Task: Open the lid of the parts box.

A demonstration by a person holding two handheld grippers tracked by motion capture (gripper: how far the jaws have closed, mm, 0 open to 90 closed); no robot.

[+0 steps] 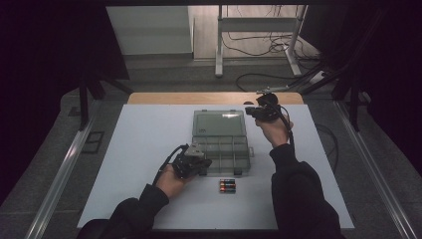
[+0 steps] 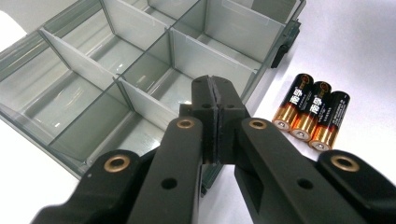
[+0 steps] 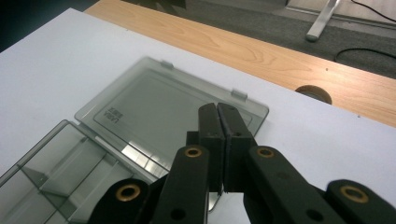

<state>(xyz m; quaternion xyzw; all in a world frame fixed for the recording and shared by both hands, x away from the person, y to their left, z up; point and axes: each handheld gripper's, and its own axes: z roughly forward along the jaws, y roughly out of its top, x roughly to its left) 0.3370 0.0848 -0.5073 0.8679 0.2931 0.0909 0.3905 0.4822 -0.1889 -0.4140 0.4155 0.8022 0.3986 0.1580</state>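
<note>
A clear grey compartment box lies open on the white table mat, its lid folded flat toward the far side. Three black-and-copper batteries lie side by side just in front of the box. My left gripper is at the box's near left corner, shut with nothing between its jaws. In the left gripper view the shut gripper points at the box's compartments, with the batteries to the right. My right gripper hovers by the lid's far right corner, shut and empty; the right gripper view shows the shut gripper over the lid.
The white mat covers a wooden table whose bare far edge shows behind the lid. A round cable hole sits in the wood. Beyond the table are desk legs and loose cables on the floor.
</note>
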